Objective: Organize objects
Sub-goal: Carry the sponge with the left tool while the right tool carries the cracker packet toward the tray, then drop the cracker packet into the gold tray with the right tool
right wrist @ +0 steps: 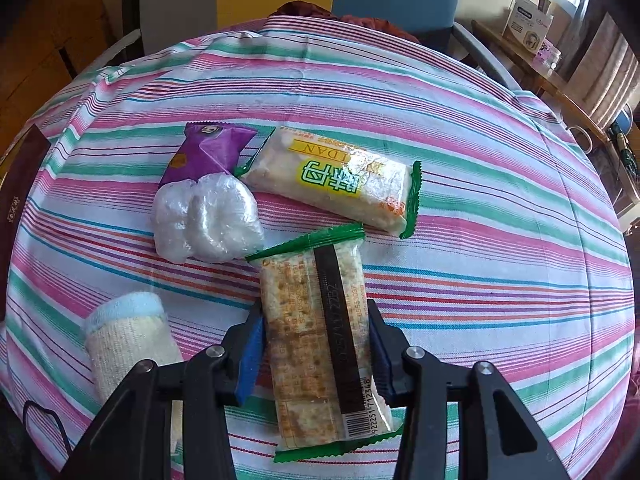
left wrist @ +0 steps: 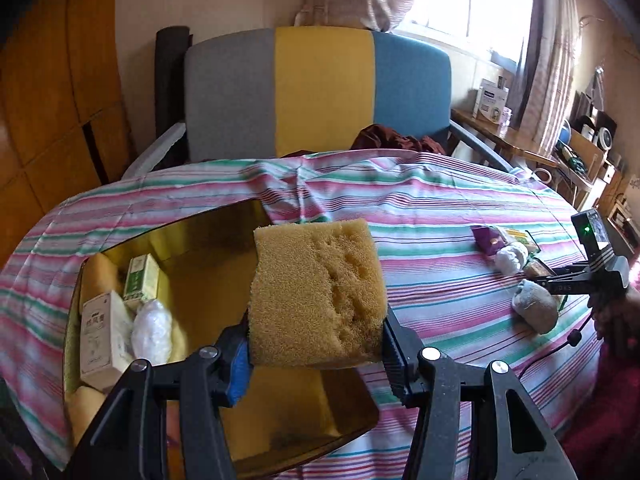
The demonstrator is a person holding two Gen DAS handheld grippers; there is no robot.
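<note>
Left wrist view: the left gripper clenches the yellow sponge above the gold-lined box, which lies at nine o'clock; I would carry it over the free floor, clear of the cartons, before letting go. Right wrist view: the right gripper brackets the cracker packet at six o'clock; whether its pads already press I cannot tell, so squeeze gently.

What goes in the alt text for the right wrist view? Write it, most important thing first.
The right hand-held gripper straddles a green-edged cracker packet lying on a striped tablecloth. Beyond it lie a second snack bar, a purple wrapper and a clear plastic bundle; a rolled sock sits at the left.
</note>
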